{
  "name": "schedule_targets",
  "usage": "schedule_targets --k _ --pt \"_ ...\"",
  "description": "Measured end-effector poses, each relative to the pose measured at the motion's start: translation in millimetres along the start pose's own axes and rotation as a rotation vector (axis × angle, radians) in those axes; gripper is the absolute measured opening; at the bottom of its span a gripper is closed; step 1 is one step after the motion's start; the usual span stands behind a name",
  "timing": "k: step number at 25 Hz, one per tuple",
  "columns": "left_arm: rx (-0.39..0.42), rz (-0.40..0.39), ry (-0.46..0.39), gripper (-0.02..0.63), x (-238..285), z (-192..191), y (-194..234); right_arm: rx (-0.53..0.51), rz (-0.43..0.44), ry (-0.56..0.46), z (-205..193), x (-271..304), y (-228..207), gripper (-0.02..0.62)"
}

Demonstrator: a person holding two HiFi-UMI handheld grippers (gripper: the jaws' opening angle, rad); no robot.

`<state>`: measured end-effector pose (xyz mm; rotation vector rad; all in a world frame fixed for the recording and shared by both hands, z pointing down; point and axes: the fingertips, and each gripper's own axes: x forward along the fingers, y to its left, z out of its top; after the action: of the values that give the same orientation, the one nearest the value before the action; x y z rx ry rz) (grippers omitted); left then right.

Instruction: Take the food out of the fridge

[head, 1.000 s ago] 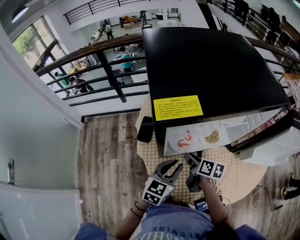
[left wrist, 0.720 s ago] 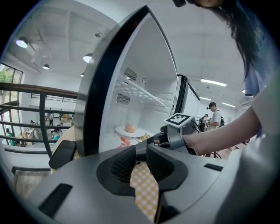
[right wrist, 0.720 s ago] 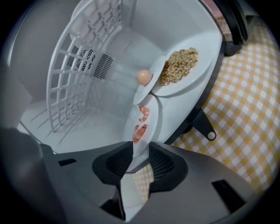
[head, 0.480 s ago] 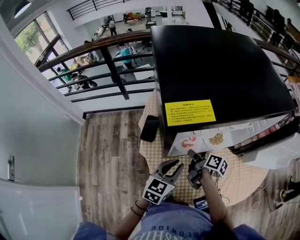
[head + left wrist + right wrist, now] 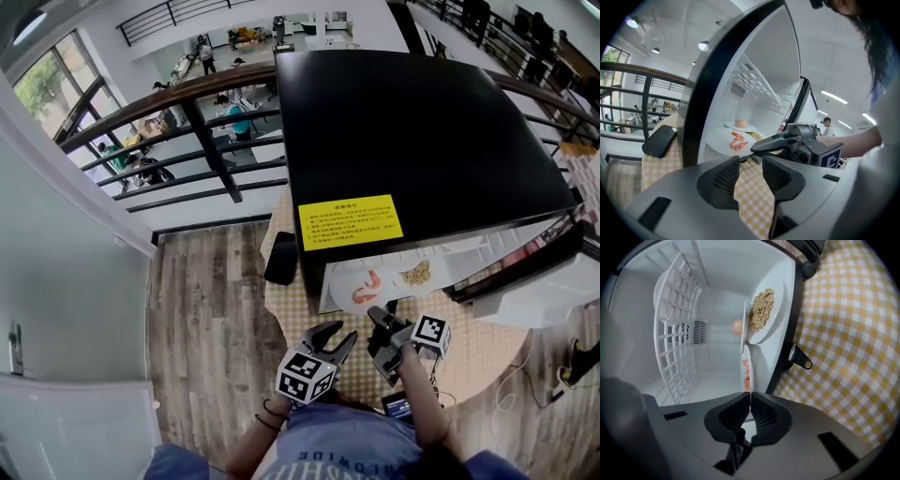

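Observation:
A black mini fridge (image 5: 412, 122) stands open on a yellow checked tablecloth (image 5: 469, 356). Inside lie a white plate of shrimp (image 5: 361, 286) (image 5: 737, 140), a plate of noodles (image 5: 415, 274) (image 5: 761, 310) and a pale round food (image 5: 737, 326) at the back. My right gripper (image 5: 378, 317) (image 5: 750, 411) is at the fridge's mouth. Its jaws are closing on the thin front rim of the shrimp plate (image 5: 746, 373), which runs edge-on between the pads. My left gripper (image 5: 330, 337) (image 5: 751, 176) hangs just left of it over the cloth. Its jaws are opening, with nothing between them.
The fridge door (image 5: 539, 281) swings out to the right. A black phone (image 5: 280, 258) (image 5: 659, 140) lies on the cloth left of the fridge. A white wire shelf (image 5: 677, 329) sits inside, and a metal latch (image 5: 799, 359) is on the front edge. A railing (image 5: 187, 141) runs behind the table.
My right gripper has rolled and its jaws have gone from wide apart to pinched on the shrimp plate's rim. My left gripper has sunk a little and its jaws have spread.

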<state>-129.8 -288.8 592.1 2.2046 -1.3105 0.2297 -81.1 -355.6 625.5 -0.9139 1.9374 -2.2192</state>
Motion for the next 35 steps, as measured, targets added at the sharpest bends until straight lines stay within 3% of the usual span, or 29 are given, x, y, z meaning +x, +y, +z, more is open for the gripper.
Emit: schedule_targets --k 10,16,24,26,30,35 --pt "-0.112 -0.031 0.047 0.207 14 -23 3 0.008 0.002 0.020 -9 -23 -11 0.022" --pt "-0.312 -0.131 0.006 0.281 27 -28 3 0.063 0.013 0.022 -16 -31 -18 0.023" --pt "-0.396 -0.092 -0.046 0.279 38 -13 10 0.031 -0.010 0.046 -19 -42 -23 0.023" --pt "-0.380 -0.063 -0.046 0.278 38 -13 11 0.023 -0.007 0.046 -19 -44 -22 0.023" --pt "-0.266 -0.041 -0.023 0.279 36 -14 2 -0.020 -0.002 0.050 -20 -51 -15 0.023" --pt "-0.223 -0.051 -0.048 0.279 28 -5 -13 -0.052 0.036 0.049 -23 -65 -5 0.023"
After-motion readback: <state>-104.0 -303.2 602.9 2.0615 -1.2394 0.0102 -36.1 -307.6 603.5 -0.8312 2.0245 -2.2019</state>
